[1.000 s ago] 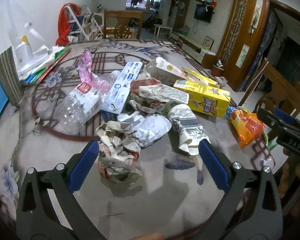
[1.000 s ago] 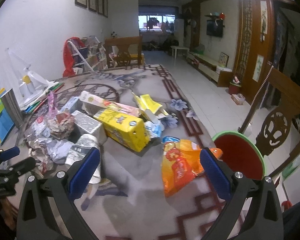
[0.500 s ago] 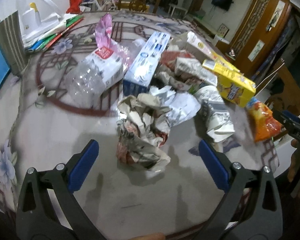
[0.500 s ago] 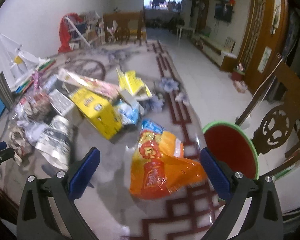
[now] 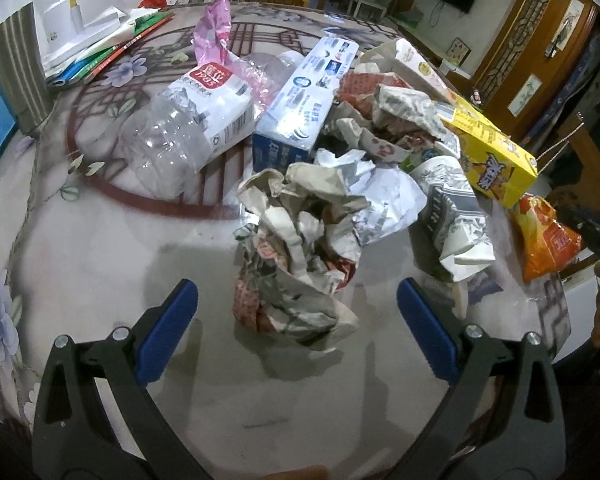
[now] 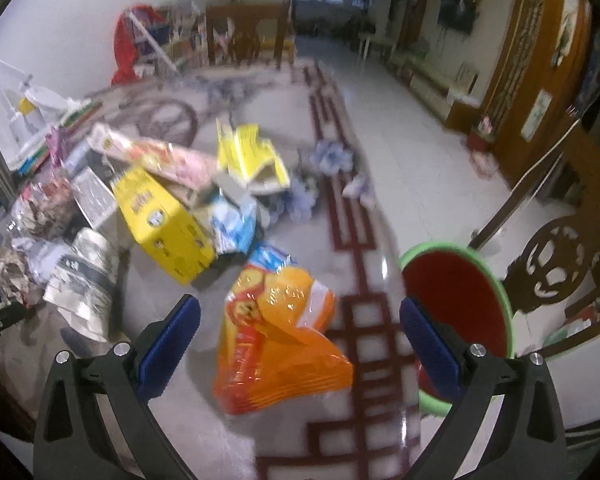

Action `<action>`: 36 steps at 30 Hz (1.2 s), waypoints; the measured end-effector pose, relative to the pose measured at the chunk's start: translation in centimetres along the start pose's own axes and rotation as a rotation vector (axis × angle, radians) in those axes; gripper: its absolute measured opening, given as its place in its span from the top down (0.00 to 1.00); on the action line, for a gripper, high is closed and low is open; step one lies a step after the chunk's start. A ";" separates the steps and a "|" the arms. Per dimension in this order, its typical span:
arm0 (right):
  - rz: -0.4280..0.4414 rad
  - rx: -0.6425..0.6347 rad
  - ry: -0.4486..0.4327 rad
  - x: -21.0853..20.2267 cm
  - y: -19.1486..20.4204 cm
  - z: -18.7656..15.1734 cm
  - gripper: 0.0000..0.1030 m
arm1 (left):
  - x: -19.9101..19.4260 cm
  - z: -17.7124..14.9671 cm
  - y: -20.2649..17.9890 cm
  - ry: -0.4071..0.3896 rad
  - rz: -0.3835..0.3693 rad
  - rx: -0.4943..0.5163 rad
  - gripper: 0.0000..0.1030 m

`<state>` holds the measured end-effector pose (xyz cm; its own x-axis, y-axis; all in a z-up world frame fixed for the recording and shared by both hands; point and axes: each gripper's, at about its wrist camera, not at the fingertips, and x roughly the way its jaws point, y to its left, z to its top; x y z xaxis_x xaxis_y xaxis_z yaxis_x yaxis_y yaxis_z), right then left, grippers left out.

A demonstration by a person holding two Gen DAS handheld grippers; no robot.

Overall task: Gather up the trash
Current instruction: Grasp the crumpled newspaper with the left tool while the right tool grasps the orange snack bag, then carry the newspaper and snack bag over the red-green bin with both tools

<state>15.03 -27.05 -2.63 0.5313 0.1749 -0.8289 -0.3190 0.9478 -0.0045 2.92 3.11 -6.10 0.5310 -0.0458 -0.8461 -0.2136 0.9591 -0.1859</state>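
- The left claw [image 5: 297, 304] stands released, jaws spread wide and holding nothing, with a crumpled paper wad [image 5: 296, 264] lying on the table [image 5: 100, 256] straight ahead of it, its near end between the two blue pads.
- Beyond that wad, farther from the left claw, sits the rest of the heap: a squashed clear bottle [image 5: 184, 124] ahead to its left, a blue-and-white carton [image 5: 304, 100] behind the wad, a yellow box [image 5: 492, 152] ahead to its right.
- The right claw [image 6: 300, 330] is likewise released and empty. An orange snack bag [image 6: 276, 336] lies flat on the table directly in front of it, reaching into the gap between the pads but touched by neither.
- Just to the right of the right claw, past the table edge and lower down, stands a red bin with a green rim [image 6: 456, 300], its mouth open upward.
- Judged from this, the work is at the approach-and-pick step; the pile looks nearly whole, so little or none seems collected yet.
- The right wrist view is blurred, so fine detail of the bag's edges cannot be told.
- Next, each claw would need to go down and forward until its pads flank its item, then close: the wad is bulky and springy and wants a firm squeeze; the bag is slick and flat, so pinching a raised fold seems wiser.
- After that, a short carry rightward to the bin for the bag.
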 end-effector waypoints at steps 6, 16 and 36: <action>0.075 0.114 0.048 2.1 -1.2 -0.4 0.07 | 0.6 0.3 -0.2 0.003 -0.003 0.008 0.05; 0.155 0.196 0.057 3.3 -1.3 -1.2 0.21 | 0.9 0.2 0.5 0.002 -0.012 -0.019 0.34; 0.194 0.144 -0.018 0.0 0.5 -2.1 0.43 | -0.9 0.7 2.2 -0.016 -0.047 -0.072 0.56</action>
<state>13.18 -27.16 -3.80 0.4854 0.3607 -0.7964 -0.3019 0.9240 0.2345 2.55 5.41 -5.39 0.5544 -0.0856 -0.8278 -0.2458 0.9335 -0.2611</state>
